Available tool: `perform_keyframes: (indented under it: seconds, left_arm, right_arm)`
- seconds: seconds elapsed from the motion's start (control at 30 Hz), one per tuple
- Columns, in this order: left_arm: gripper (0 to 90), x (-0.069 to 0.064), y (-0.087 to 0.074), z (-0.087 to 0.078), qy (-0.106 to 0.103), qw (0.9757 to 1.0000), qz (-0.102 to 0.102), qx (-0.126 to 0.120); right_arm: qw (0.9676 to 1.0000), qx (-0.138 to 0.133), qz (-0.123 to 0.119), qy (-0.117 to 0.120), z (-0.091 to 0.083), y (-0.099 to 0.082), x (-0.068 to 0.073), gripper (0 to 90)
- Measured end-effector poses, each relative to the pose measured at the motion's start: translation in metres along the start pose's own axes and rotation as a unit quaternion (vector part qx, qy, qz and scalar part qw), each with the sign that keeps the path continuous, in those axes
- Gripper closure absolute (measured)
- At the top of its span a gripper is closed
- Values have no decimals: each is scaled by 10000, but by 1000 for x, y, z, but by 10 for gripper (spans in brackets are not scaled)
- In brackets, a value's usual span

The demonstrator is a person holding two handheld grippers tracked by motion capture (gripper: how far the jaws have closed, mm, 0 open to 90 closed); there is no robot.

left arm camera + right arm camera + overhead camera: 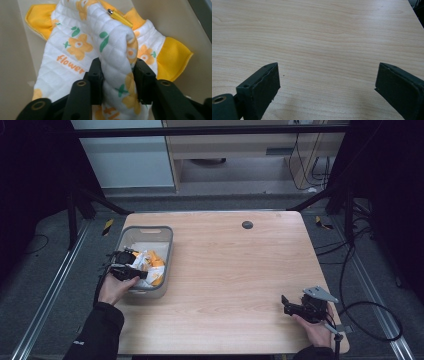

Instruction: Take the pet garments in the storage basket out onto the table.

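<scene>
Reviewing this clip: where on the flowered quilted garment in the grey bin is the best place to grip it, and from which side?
Grip the raised fold of the flowered garment, coming from above into the grey bin. The quilted cloth bunches into a ridge there, narrow enough for the jaws; the left gripper is pinching it so. Probably avoid the yellow zipper pull.

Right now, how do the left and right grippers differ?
The left gripper is shut on a fold of the flower-print garment; the right gripper is open with nothing between its jaws. The left gripper reaches into the grey bin; the right gripper sits over bare table. Both have black jaws and are hand-held.
</scene>
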State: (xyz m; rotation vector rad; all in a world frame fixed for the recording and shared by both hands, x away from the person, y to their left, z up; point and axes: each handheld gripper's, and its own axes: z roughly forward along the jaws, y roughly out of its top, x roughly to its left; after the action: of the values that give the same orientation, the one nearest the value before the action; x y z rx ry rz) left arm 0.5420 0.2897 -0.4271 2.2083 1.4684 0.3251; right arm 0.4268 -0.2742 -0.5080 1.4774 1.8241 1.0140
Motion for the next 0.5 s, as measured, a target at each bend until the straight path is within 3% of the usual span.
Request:
perform_keyframes:
  seconds: [0.17, 0.5]
  left_arm:
    - [723, 0, 0, -2, -4, 10000, -5, -42]
    - [745, 2, 1, -18, 9, 9997, 53, -240]
  right_arm:
    - [10000, 9, 13, 1, 0, 0, 0, 56]
    - [10000, 15, -1, -19, 1, 0, -1, 57]
